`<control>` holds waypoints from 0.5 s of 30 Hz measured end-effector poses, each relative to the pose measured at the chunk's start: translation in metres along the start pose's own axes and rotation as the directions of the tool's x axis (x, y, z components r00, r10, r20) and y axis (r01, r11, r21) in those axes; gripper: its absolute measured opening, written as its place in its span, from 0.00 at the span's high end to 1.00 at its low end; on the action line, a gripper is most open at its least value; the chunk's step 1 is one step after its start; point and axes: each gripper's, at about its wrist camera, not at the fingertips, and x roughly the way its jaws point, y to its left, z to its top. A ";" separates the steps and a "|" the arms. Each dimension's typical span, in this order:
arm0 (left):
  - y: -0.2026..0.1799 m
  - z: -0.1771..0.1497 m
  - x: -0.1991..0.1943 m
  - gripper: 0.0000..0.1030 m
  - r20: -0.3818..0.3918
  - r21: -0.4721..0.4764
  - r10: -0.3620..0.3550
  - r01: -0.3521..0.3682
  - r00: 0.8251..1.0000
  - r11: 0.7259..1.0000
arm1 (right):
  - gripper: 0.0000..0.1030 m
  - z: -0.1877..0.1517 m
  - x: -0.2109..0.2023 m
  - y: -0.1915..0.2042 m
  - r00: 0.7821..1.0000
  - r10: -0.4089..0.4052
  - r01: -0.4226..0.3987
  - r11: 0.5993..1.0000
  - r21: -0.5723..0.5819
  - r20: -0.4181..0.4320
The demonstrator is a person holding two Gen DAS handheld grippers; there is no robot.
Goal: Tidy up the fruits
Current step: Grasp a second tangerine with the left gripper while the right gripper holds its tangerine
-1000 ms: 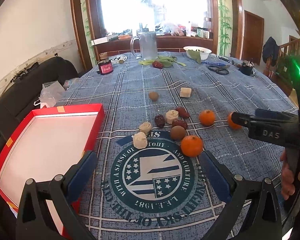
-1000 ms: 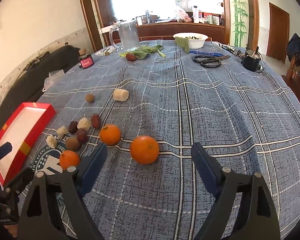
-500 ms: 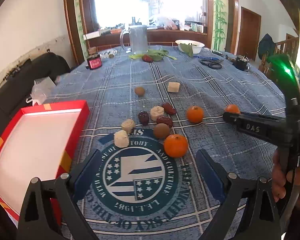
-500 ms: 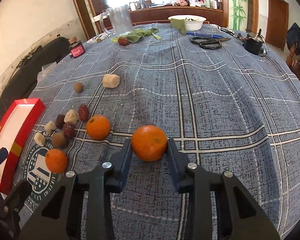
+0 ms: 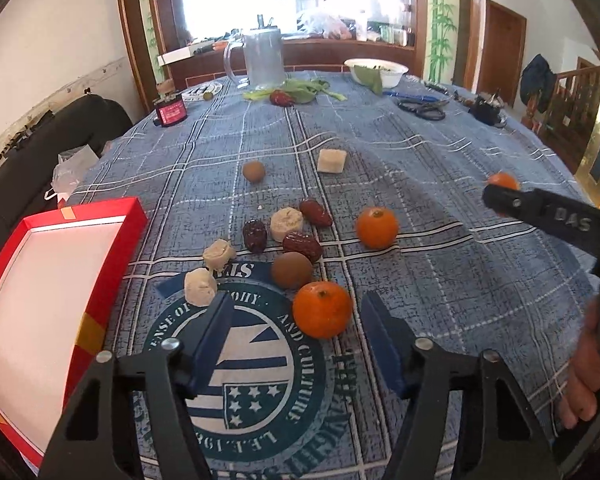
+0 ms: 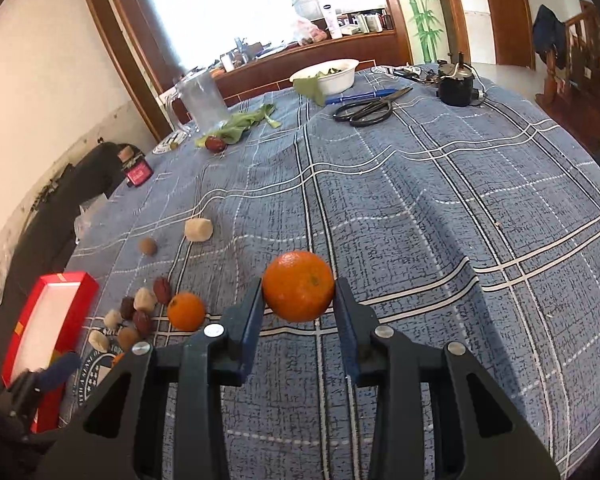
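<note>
My right gripper (image 6: 298, 304) is shut on an orange (image 6: 298, 286) and holds it above the blue plaid tablecloth; it also shows at the right of the left wrist view (image 5: 500, 194). My left gripper (image 5: 296, 320) is open, its jaws either side of a near orange (image 5: 322, 310) on the cloth. A second loose orange (image 5: 377, 227) lies further back. Red dates (image 5: 302, 245), a brown round fruit (image 5: 291, 270) and pale chunks (image 5: 286, 223) lie clustered between. An empty red box (image 5: 60, 288) sits at the left.
At the table's far end stand a glass jug (image 5: 262, 60), a white bowl (image 5: 376, 72), leafy greens (image 5: 308, 90), scissors (image 6: 366, 110), a small black pot (image 6: 456, 86) and a red jar (image 5: 170, 112). A dark sofa (image 5: 32, 148) is left of the table.
My right gripper closed on the orange and lifted it off the cloth. My left gripper moved forward to the near orange and its jaws narrowed around it.
</note>
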 end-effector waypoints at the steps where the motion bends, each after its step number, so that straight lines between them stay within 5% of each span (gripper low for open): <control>1: -0.001 0.000 0.002 0.41 -0.003 0.001 0.006 -0.006 1.000 1.000 | 0.64 0.000 0.000 0.000 1.000 0.002 -0.002 1.000 0.000 0.000; 15: 0.000 0.001 -0.010 0.79 0.057 0.014 0.019 -0.020 0.998 1.000 | 0.64 -0.001 -0.003 0.000 1.000 0.005 -0.005 1.000 -0.005 0.009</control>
